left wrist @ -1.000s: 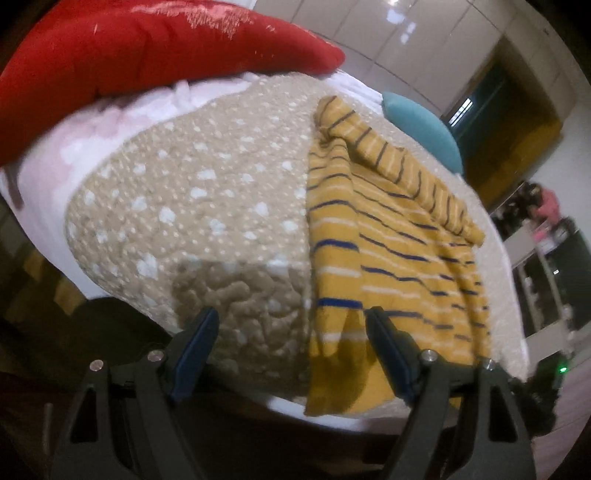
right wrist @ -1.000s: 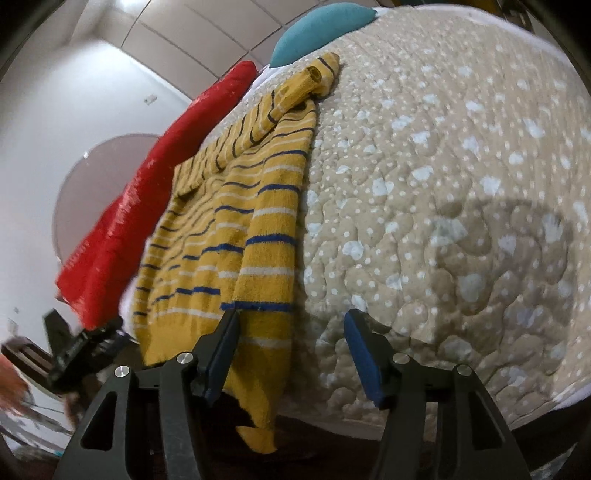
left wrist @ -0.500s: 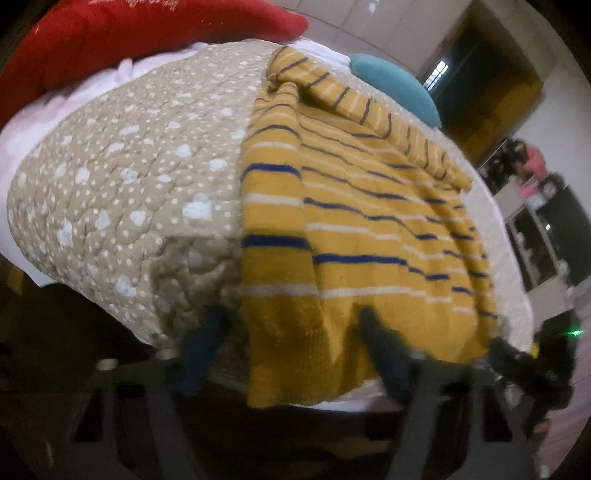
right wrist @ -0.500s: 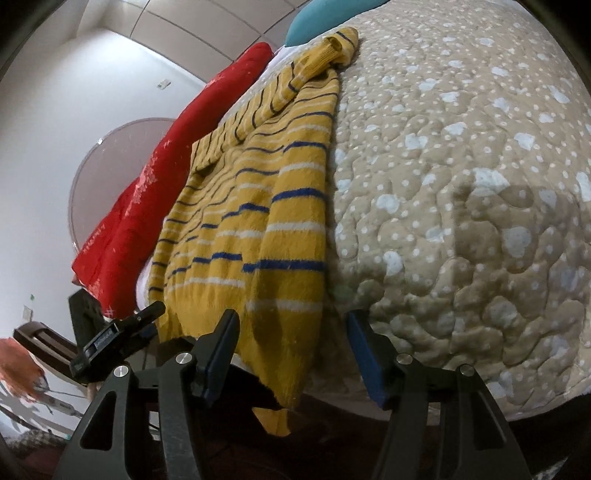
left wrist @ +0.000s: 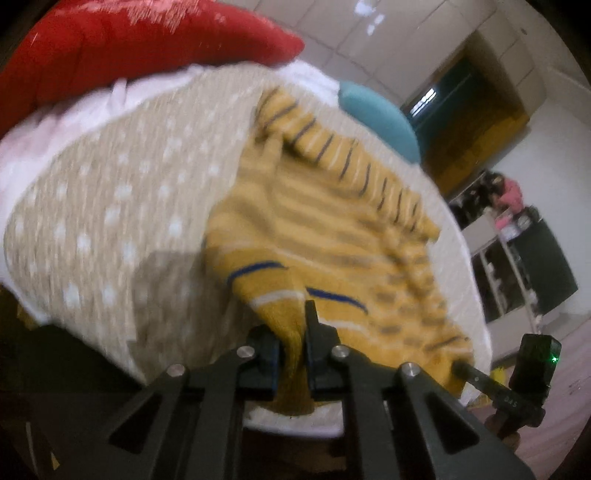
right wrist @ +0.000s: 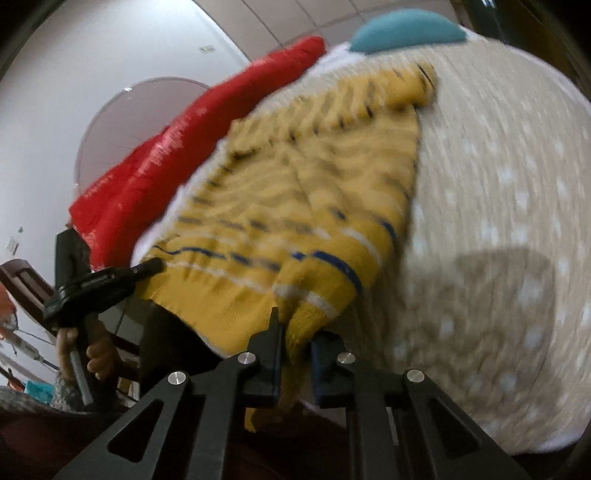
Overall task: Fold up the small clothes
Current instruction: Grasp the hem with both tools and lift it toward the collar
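A small yellow sweater (left wrist: 325,221) with blue and white stripes lies on a beige dotted quilt (left wrist: 122,206), its hem hanging over the near edge. My left gripper (left wrist: 291,332) is shut on the hem near its left corner. My right gripper (right wrist: 295,332) is shut on the hem of the same sweater (right wrist: 295,192) near its right corner. Each gripper shows in the other's view, the right gripper (left wrist: 517,380) and the left gripper (right wrist: 96,280). Both views are blurred by motion.
A red pillow (left wrist: 129,48) and a teal cushion (left wrist: 376,114) lie at the far end of the quilt (right wrist: 498,221). They also show in the right wrist view, the pillow (right wrist: 177,155) and the cushion (right wrist: 406,29). Shelves and a dark doorway stand beyond on the right.
Both grippers were open in front of the hem; both have now closed on it. The hem is bunched between the jaws and lifted slightly.
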A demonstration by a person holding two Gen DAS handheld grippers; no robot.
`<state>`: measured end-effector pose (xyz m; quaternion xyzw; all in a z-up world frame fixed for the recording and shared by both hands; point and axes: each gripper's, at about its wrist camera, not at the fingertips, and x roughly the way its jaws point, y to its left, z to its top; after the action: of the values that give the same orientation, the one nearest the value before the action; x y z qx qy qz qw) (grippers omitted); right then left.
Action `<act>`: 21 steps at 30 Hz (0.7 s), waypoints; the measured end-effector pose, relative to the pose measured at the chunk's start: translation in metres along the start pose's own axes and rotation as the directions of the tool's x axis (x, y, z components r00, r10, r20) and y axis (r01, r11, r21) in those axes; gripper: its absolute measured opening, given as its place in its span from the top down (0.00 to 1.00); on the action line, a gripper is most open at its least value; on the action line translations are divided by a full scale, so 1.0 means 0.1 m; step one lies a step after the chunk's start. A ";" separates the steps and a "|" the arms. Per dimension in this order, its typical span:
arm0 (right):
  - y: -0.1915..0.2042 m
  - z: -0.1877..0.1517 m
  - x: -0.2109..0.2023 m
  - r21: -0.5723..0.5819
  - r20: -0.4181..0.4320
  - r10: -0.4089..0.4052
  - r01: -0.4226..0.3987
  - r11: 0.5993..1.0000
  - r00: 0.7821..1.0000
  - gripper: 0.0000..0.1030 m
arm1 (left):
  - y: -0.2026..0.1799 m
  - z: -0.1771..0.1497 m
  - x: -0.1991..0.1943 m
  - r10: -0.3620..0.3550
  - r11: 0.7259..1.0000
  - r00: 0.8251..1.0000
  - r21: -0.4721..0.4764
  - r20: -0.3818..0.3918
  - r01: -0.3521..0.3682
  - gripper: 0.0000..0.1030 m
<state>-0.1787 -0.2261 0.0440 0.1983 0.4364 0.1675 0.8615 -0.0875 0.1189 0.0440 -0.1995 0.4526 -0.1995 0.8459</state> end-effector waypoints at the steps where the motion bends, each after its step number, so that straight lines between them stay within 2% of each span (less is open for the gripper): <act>1: 0.03 0.11 -0.04 -0.011 0.019 0.007 -0.007 1.000 1.000 0.87 | -0.03 0.11 -0.02 -0.006 1.000 1.000 0.007 0.021 0.006 0.91; 6: 0.15 0.83 -0.16 -0.062 0.141 0.029 -0.020 0.998 0.990 0.89 | -0.28 0.70 0.03 -0.027 0.998 0.994 0.063 0.101 0.021 0.91; 9: 0.23 1.29 -0.12 -0.093 0.197 -0.007 0.025 0.995 0.980 0.89 | -0.49 1.12 0.16 -0.007 0.993 0.990 0.118 0.142 -0.009 0.91; 12: 0.21 1.71 -0.07 -0.098 0.219 -0.014 0.037 0.994 0.976 0.90 | -0.64 1.58 0.37 0.023 0.988 0.988 0.148 0.151 -0.045 0.91; 16: 0.16 2.32 0.13 -0.078 0.223 -0.049 0.068 0.995 0.974 0.90 | -0.74 2.18 0.84 0.118 0.977 0.981 0.160 0.151 -0.142 0.91; 21: -0.21 2.89 0.62 0.019 0.161 -0.124 0.123 0.992 0.979 0.90 | -0.64 2.58 1.49 0.230 0.959 0.969 0.148 0.093 -0.242 0.91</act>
<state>0.0952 -0.2717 0.1476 0.1878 0.3774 0.0951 0.9018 0.1971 0.0283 0.1066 -0.0837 0.4239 -0.1248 0.8932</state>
